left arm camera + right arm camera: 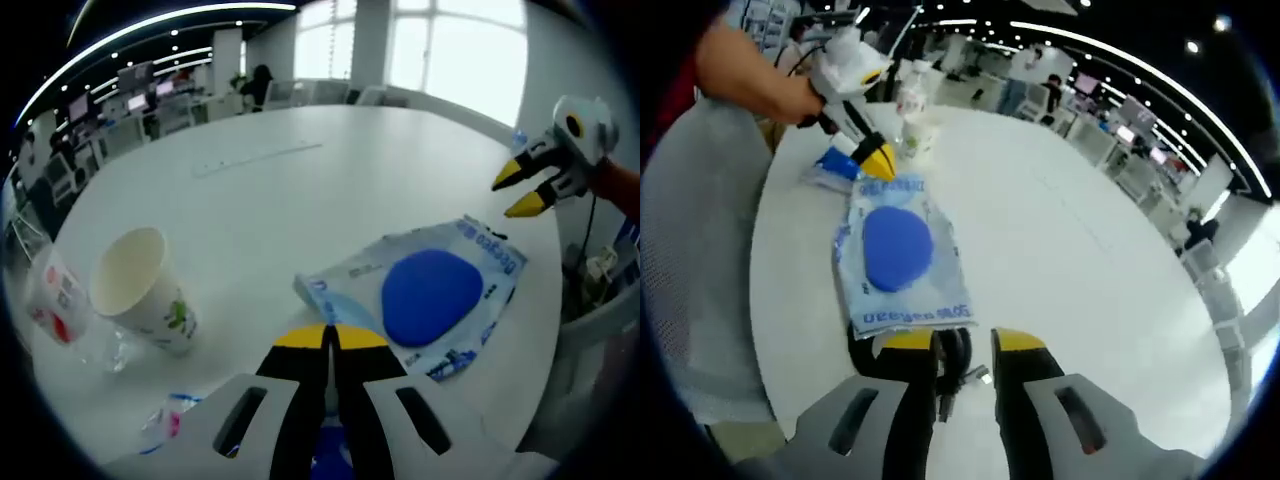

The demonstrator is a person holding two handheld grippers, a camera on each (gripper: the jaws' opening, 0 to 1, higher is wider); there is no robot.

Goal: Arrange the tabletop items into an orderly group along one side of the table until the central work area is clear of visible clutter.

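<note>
Flat on the white worktop (300, 190), close to its edge: a wet-wipes pack (420, 295) with a blue oval label. Just beside the pack, left gripper (330, 338), jaws pressed together, nothing visibly between them. Past the pack's far end, right gripper (965, 343), jaws slightly parted, holding nothing. Well apart from the pack, a tilted paper cup (140, 290) near a clear plastic cup (55, 300).

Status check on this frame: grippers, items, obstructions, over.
Left gripper shut, empty, at the wipes pack. Right gripper open, at the pack's other end. Paper cup and plastic cup grouped beside it. No obstruction.
</note>
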